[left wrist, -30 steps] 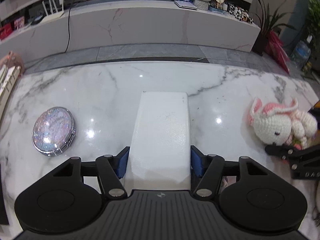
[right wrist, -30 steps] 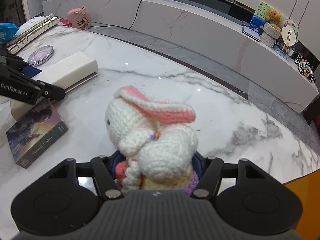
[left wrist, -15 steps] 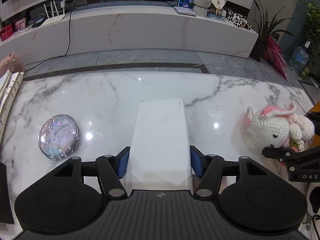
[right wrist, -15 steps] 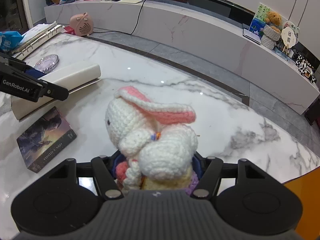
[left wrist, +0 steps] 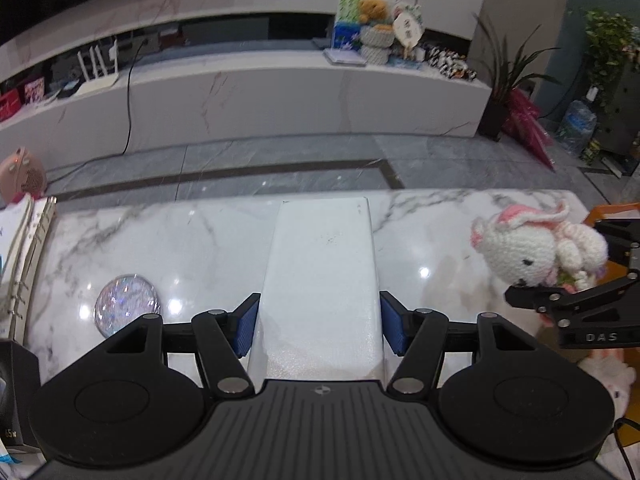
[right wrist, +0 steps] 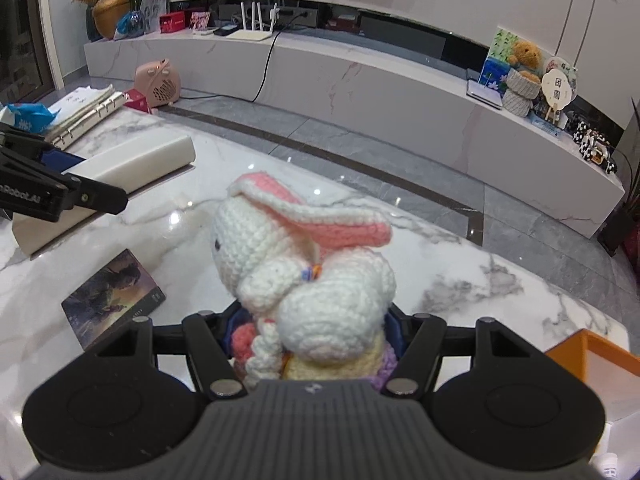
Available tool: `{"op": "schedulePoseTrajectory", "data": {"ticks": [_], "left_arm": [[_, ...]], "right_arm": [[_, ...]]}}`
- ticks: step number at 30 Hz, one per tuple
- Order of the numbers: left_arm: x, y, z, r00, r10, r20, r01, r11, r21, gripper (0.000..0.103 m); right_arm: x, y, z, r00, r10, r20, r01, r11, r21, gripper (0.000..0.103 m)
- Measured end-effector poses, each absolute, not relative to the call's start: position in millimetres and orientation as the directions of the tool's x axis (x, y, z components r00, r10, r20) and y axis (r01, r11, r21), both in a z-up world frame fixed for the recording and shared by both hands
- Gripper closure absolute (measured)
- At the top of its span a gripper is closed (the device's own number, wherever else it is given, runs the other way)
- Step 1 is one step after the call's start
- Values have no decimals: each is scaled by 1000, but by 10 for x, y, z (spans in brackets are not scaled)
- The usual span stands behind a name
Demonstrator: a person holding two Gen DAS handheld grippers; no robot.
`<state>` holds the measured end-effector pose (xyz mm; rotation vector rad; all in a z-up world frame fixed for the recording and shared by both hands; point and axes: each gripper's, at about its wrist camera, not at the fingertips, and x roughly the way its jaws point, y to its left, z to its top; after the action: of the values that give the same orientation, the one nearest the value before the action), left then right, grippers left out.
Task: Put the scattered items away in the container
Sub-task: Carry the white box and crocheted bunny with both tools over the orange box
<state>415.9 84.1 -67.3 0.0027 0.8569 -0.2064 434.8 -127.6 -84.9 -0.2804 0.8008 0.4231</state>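
The marble tabletop (left wrist: pixel 200 240) is carrying a card box (right wrist: pixel 114 300), a glittery round compact (left wrist: pixel 126 302) and a ring binder (right wrist: pixel 86 114). An orange container (right wrist: pixel 592 354) is showing at the right edge. The left gripper (left wrist: pixel 320 330) is holding a white slab-shaped case (left wrist: pixel 324 272) clear of the surface, its blue fingers (left wrist: pixel 394 330) clamped on the long sides. The right gripper (right wrist: pixel 312 334) is carrying a crocheted bunny (right wrist: pixel 304 268), fingers pressed into its lower body. To do this step well, each load probably should be travelling level, bunny going over the container first, grip loosening only once low inside.
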Motion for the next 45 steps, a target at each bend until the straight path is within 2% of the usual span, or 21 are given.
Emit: {"op": "schedulePoseTrajectory", "data": {"ticks": [18,24,28,45], "left_arm": [[3841,257,-298,685,-278,-674,318,946,-67,32],[3759,-62,-268,679,-276,-680,384,923,8,32],[3686,-280,-186,678,-322,-661,402,915,-33,32],[3469,-1484,-42,626,-419,-657,544,839,-16,32]], "right_arm": [[3997,-1811,-240,701,277,-657,-407,912,-50,36],[3787,-2070,-45,737,266,-622,-383,922,-60,36],[3641,-2310,53,758,248,-603,-358,931,-67,36],[3171,-3456,286,841,121,-527,-161,986,-31,36]]}}
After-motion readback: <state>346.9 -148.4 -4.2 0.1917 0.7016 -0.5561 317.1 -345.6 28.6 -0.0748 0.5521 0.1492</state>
